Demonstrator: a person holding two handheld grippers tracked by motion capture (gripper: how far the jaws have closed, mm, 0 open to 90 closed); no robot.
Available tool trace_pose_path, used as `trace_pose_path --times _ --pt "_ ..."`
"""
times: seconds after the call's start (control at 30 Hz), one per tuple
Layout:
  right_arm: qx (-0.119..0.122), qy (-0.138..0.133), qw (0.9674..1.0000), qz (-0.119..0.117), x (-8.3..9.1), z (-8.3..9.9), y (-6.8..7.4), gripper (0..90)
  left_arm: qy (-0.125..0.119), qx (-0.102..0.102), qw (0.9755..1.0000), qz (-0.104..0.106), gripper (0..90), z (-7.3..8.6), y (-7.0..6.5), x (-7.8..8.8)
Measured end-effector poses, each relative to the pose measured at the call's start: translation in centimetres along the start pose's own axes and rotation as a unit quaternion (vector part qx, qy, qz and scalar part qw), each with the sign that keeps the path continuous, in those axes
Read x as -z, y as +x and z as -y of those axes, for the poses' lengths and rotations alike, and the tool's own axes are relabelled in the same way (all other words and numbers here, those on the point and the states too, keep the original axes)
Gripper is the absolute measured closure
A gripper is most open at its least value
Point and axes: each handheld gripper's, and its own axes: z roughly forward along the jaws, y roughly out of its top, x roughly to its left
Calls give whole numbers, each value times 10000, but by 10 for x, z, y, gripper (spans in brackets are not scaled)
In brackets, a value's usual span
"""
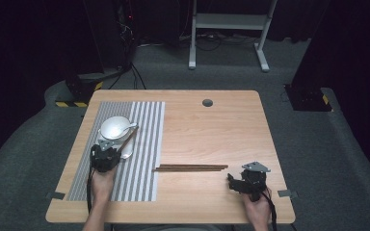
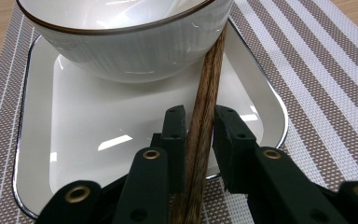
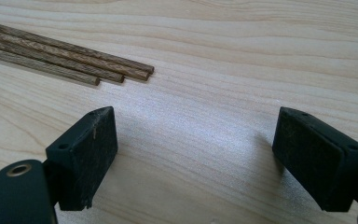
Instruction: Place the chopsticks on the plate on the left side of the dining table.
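Your left gripper (image 2: 199,122) is clamped on a pair of wooden chopsticks (image 2: 205,116), pads tight on both sides in the left gripper view, w/ the sticks running up the frame centre to touch the white bowl (image 2: 130,46) on its right flank. The bowl sits on the square white plate (image 2: 37,154), plate on the striped placemat (image 2: 317,70). In the high view all that sits mid-left of frame, the left gripper (image 1: 107,155) at the plate's lower edge, a spoon (image 1: 127,129) lying in the bowl.

Your right gripper (image 3: 193,154) is released, jaws spread wide over bare table (image 3: 261,56), nothing between them. The other chopsticks (image 3: 74,63) lie upper left in the right gripper view; in the high view they're a dark line at lower centre, just left of the right gripper (image 1: 241,183).

My read: you're setting the held pair by the bowl. To do it well:
- Keep both sticks squeezed together so neither slips or scissors.
- Tips are already against the bowl wall, so don't push fwd or you'll likely shove the bowl off centre.
- Lower the near end gently, then release slowly, so the sticks settle rather than roll.
- Leave the right hand parked till the left is clear.
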Motion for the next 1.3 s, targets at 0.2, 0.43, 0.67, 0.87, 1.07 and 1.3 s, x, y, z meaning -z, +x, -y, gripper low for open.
trace_pose_path --times 0.2,0.43,0.67,0.87,1.07,1.3 --pt "0 1 10000 1 0 0 0 137 30 -36 10000 13 737 1 1 2" --pt "-18 5 10000 6 0 0 0 137 68 44 10000 -21 672 3 5 2" --pt "-18 5 10000 6 0 0 0 137 32 186 9998 -24 664 5 12 4" --pt "-20 4 10000 9 0 0 0 137 49 280 9996 -86 644 7 17 4" --pt "-19 5 10000 10 0 0 0 137 38 331 9993 -166 618 7 20 3" --pt "-20 4 10000 10 0 0 0 137 41 340 9990 -284 564 6 23 3"
